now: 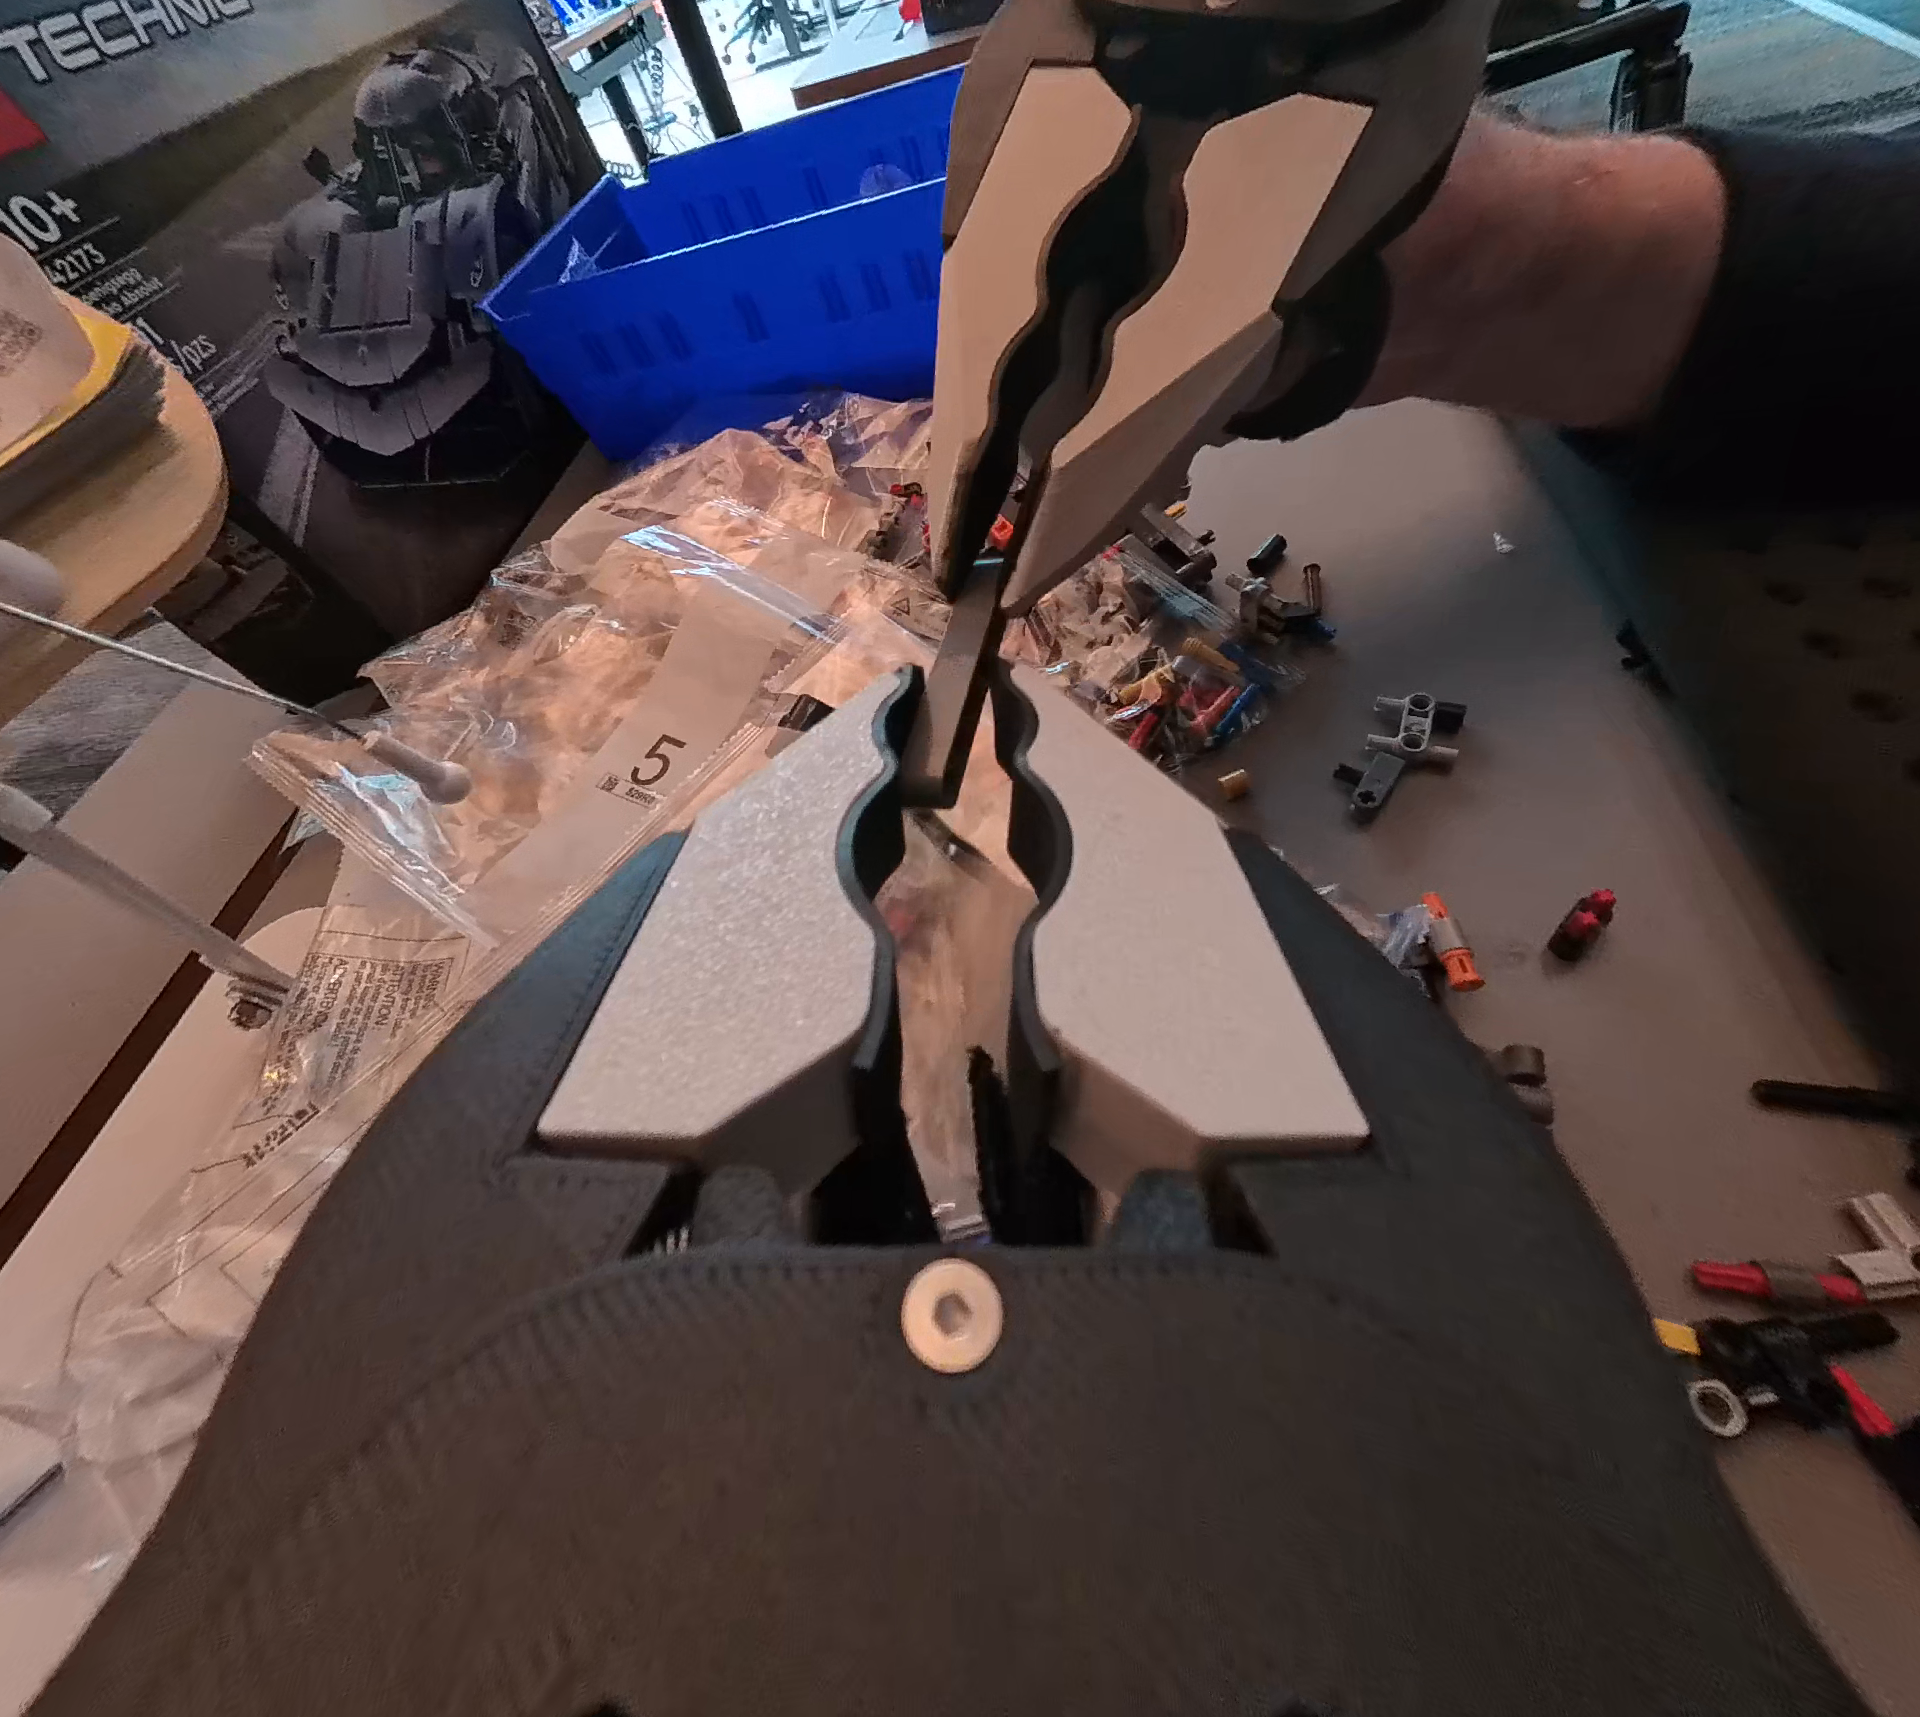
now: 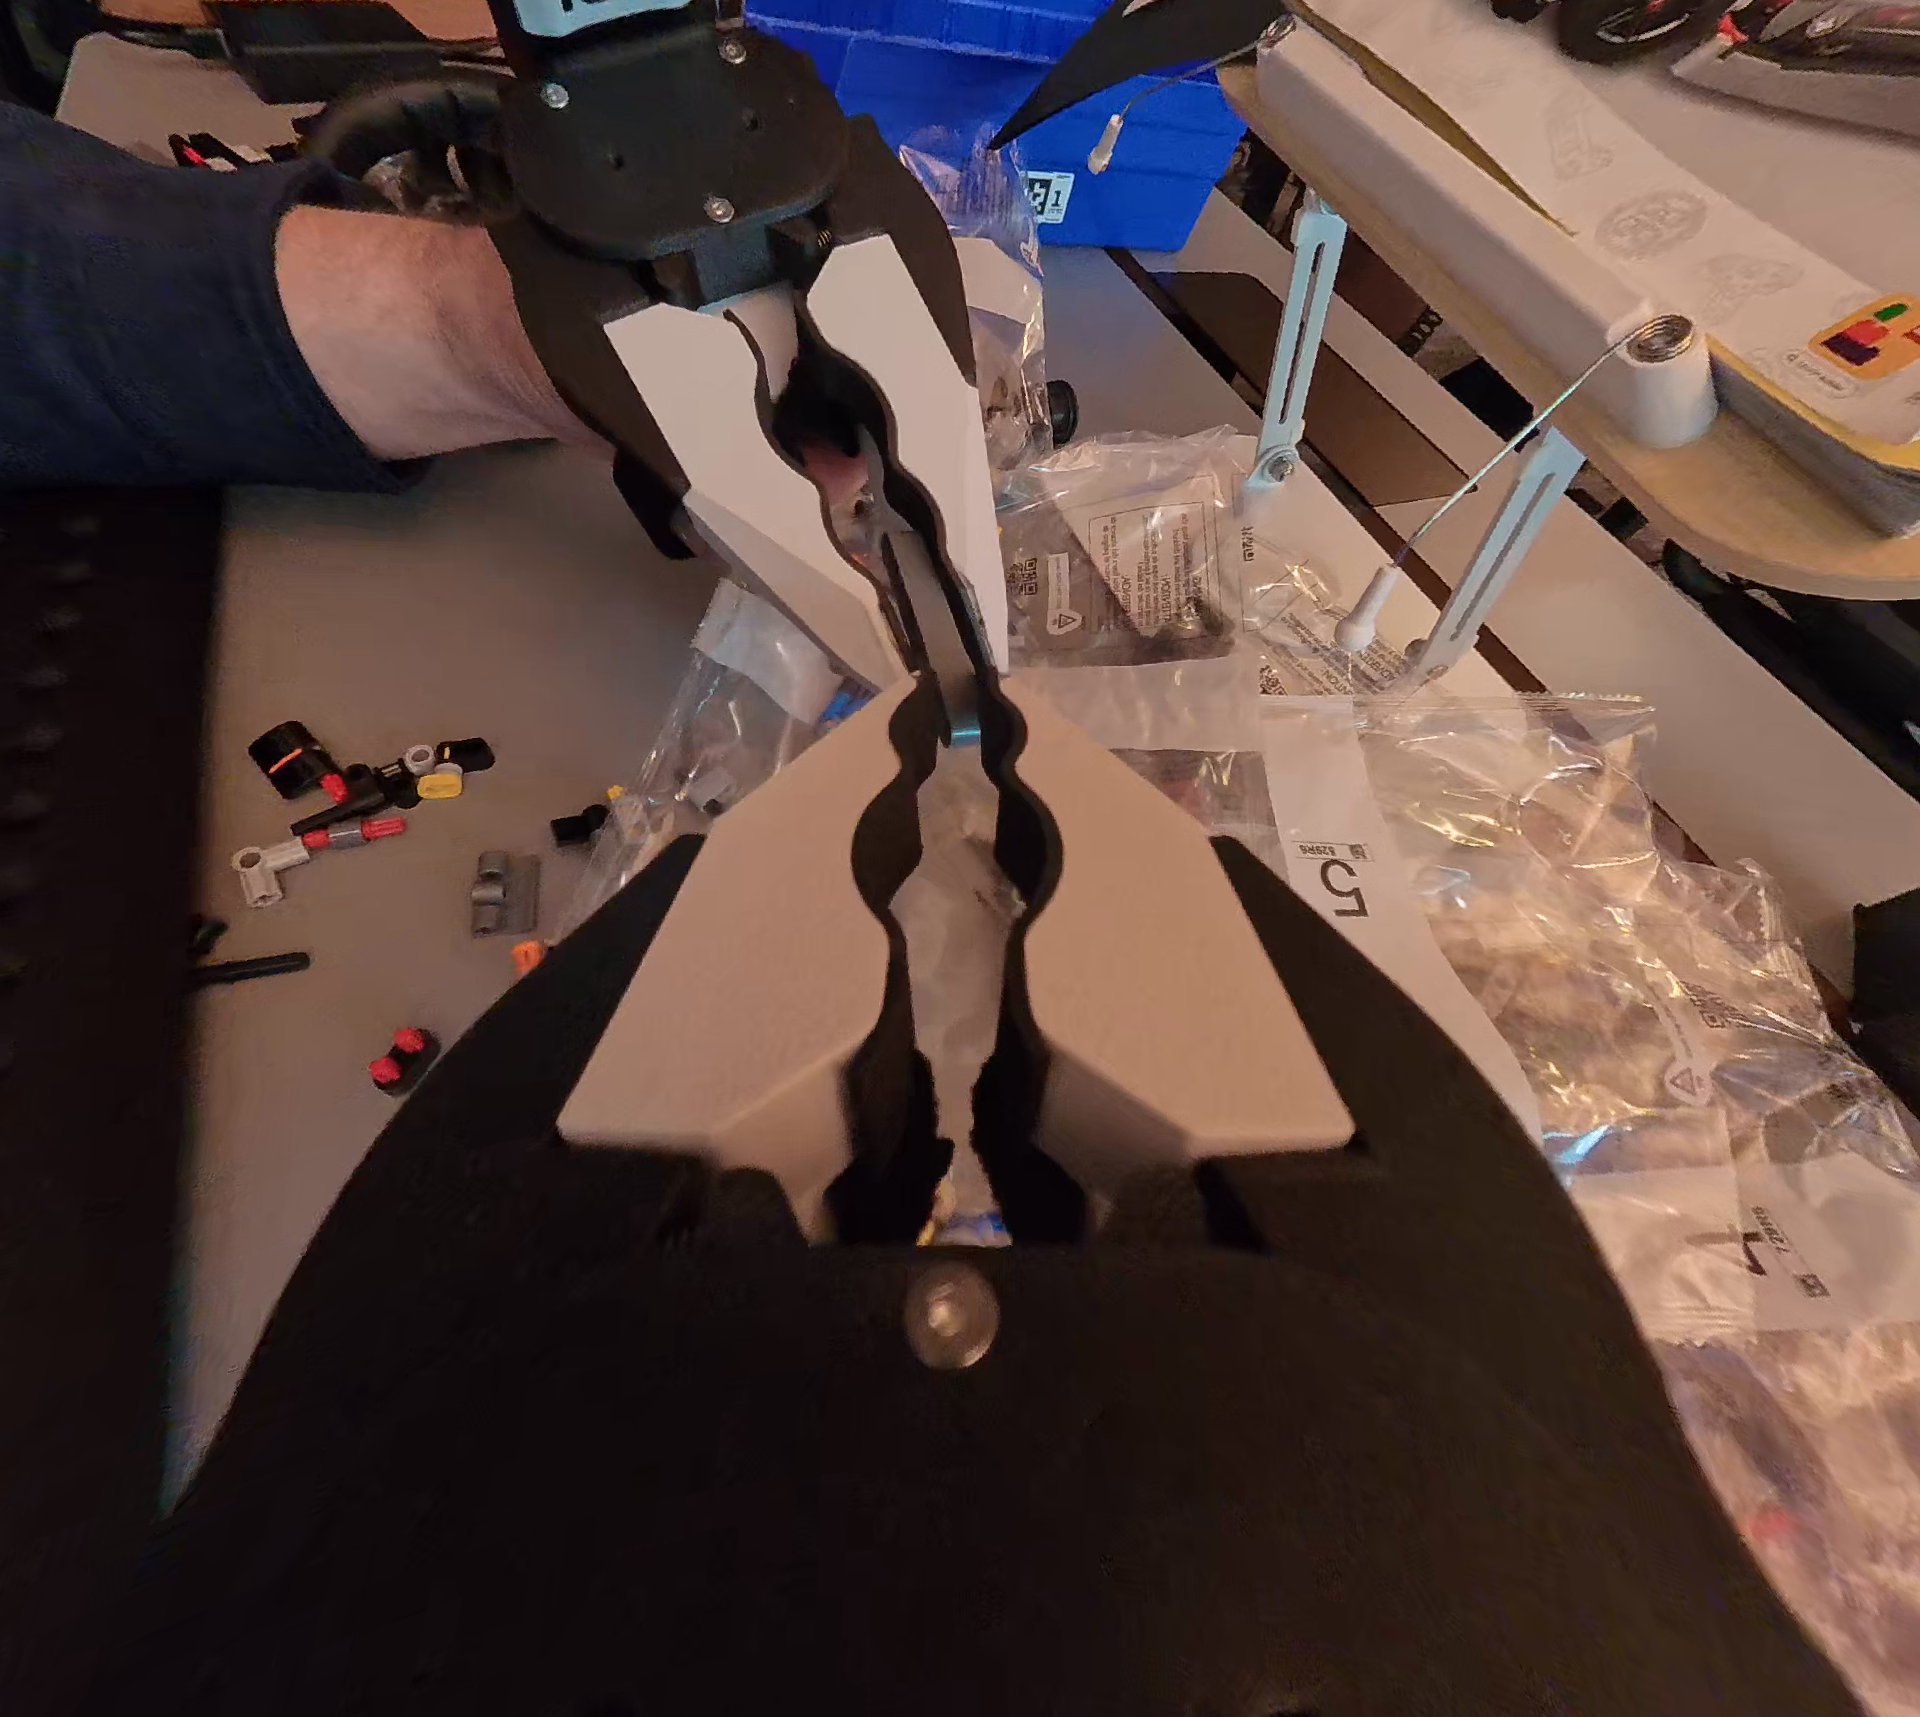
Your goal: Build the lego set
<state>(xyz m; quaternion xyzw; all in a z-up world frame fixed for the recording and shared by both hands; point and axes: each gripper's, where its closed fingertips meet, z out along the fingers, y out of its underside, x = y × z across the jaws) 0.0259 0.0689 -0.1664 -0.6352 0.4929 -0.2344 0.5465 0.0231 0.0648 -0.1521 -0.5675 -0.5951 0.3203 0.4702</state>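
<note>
The left tool and right tool both pinch one flat black lego beam between them. It hangs slanted above the clear bags on the surface.

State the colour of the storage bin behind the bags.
Blue bin, clearest in the left wrist view.

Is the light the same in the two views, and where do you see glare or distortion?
Left wrist view: daylight from the windows behind, bright glare on the clear plastic bags, the box bent by the wide lens. Right wrist view: dimmer and warmer, the right gripper body nearly black, shine on the bags, the table edge curved.
</note>
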